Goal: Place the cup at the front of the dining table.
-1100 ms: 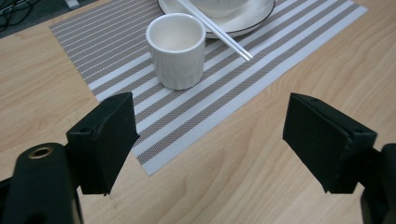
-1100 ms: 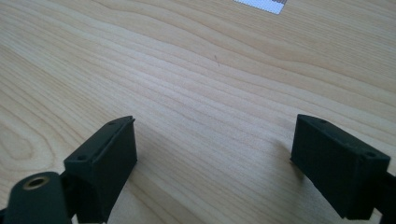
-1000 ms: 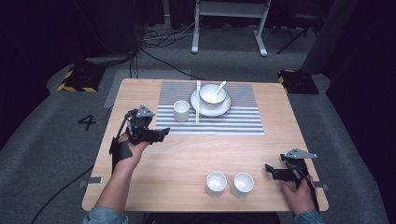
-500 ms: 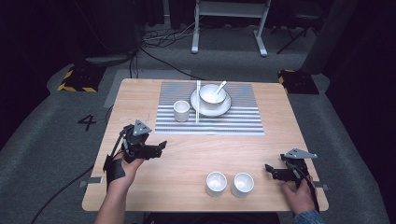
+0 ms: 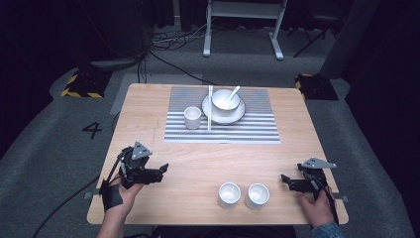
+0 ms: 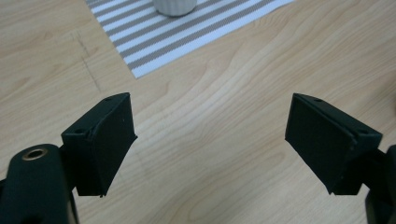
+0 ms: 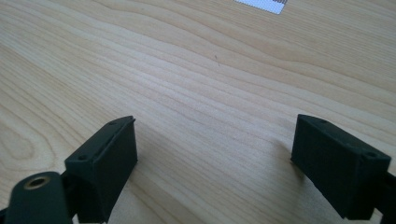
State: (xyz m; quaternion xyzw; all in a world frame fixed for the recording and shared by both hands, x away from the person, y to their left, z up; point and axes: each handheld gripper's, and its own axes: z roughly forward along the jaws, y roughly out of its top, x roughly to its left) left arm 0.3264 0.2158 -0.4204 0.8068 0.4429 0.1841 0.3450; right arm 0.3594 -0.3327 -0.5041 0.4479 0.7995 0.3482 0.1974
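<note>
Your left tool (image 5: pixel 161 171) hangs low over the bare wood at the near left of the worktop (image 5: pixel 148 99), jaws spread with nothing between them; your right tool (image 5: pixel 286 181) rests at the near right edge, jaws spread just as wide and empty. The nearest things to either are the two small white cups (image 5: pixel 230 194), standing side by side and nearly touching at the near edge between your hands, the right cup (image 5: pixel 258 195) closer to your right tool. Expect them to be light, rigid, glazed and slippery, and likely to chip if knocked together. Each stands upright, mouth up, its axis vertical, with no handle that shows, so pinch across the rim wall from the outer side.
</note>
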